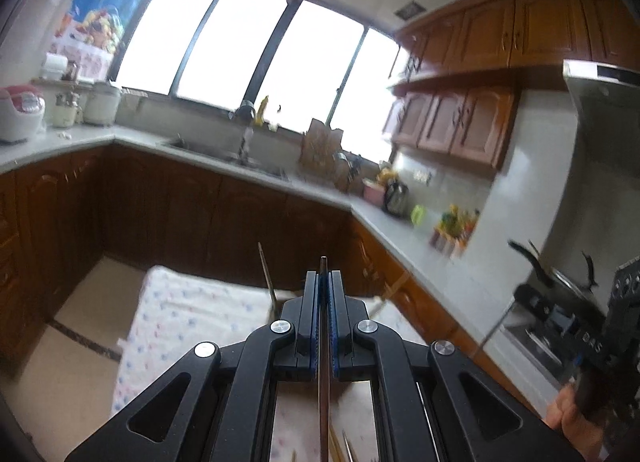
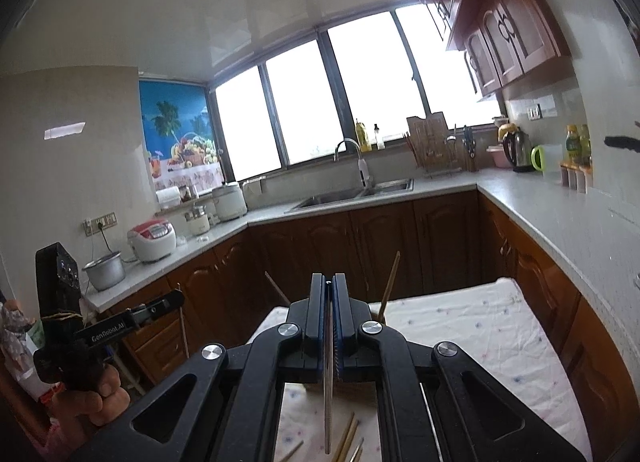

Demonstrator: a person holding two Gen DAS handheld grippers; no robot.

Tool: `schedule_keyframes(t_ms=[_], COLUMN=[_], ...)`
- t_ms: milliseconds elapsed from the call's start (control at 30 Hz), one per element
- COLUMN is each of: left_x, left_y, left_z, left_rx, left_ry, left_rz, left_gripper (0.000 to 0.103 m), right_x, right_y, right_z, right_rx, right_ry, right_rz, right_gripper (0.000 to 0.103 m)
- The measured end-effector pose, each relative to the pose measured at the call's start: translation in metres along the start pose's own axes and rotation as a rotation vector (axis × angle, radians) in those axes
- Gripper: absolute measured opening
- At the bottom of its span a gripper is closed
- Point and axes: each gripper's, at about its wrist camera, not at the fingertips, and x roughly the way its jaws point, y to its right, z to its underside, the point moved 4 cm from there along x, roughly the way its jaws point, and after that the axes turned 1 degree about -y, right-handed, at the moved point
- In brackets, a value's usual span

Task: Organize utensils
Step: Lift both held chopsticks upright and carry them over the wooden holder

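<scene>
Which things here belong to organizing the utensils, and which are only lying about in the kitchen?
For the job:
- left claw, shut on a dark stick
- right claw, shut on a grey stick
- loose wooden chopsticks on the flowered cloth

Just lying about:
- rice cooker
- kettle
- metal pot
- sink

Each camera sits just behind its own gripper, looking forward along the black fingers and only slightly downward, so most of the kitchen shows rather than the work below. The left wrist view is rolled and blurred, facing the window [image 1: 248, 50] and sink [image 1: 224, 152]. The right wrist view sits level, facing the same window and sink. Both share the cloth-covered tabletop [image 2: 472, 326] close beneath, and each catches the other hand's gripper at its edge.
</scene>
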Motion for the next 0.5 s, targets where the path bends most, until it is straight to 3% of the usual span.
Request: schedule_keyframes(t_ms=[233,500], left_x=[0.019,0.067], left_y=[0.005,0.015], left_z=[-0.019,0.0], left_rx=[0.009,0.055], left_ry=[0.153,0.284], left_rz=[-0.044,-0.101], left_gripper=[0.002,0.002], right_x=[0.016,0.043], right_y=[0.008,0.024], right_z=[-0.028,-0.049], right_rx=[0.006,0.021], right_ry=[0.073,0.137], right_rz=[0.016,0.04], right_gripper=[0.003,0.003])
